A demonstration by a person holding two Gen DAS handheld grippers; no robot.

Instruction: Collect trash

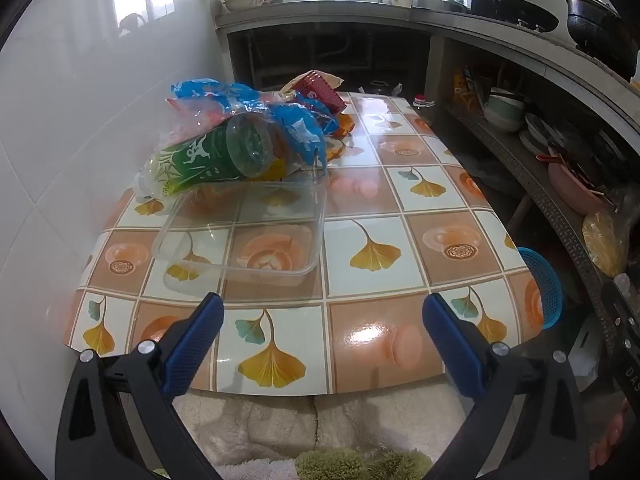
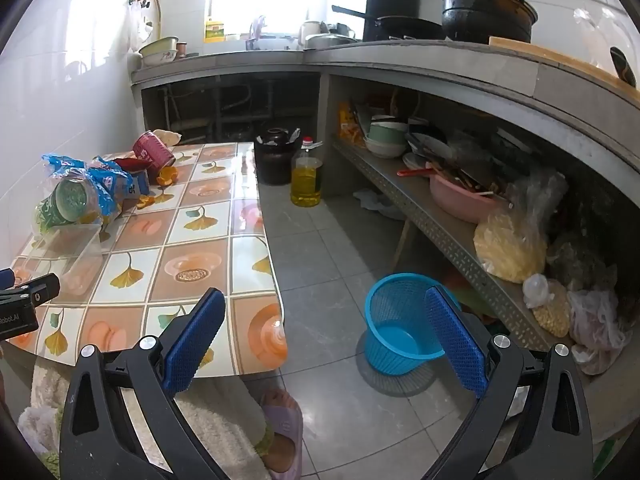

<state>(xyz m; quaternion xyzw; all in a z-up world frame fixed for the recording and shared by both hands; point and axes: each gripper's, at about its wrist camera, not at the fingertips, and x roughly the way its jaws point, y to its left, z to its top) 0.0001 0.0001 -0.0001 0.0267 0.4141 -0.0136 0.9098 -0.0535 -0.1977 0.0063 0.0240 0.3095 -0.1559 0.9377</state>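
Note:
A heap of trash lies on the tiled table against the white wall. A clear plastic container is nearest, with a green plastic bottle lying on its side behind it. Blue wrappers, a red can and orange peel sit further back. My left gripper hovers open over the table's near edge, just short of the container, nothing between its fingers. My right gripper is open over the floor beside the table corner. A blue mesh basket stands on the floor under it.
A low shelf on the right holds bowls, a pink basin and bags. A yellow oil bottle and a dark jar stand on the floor past the table. A person's slippered foot and fluffy clothing are below the grippers.

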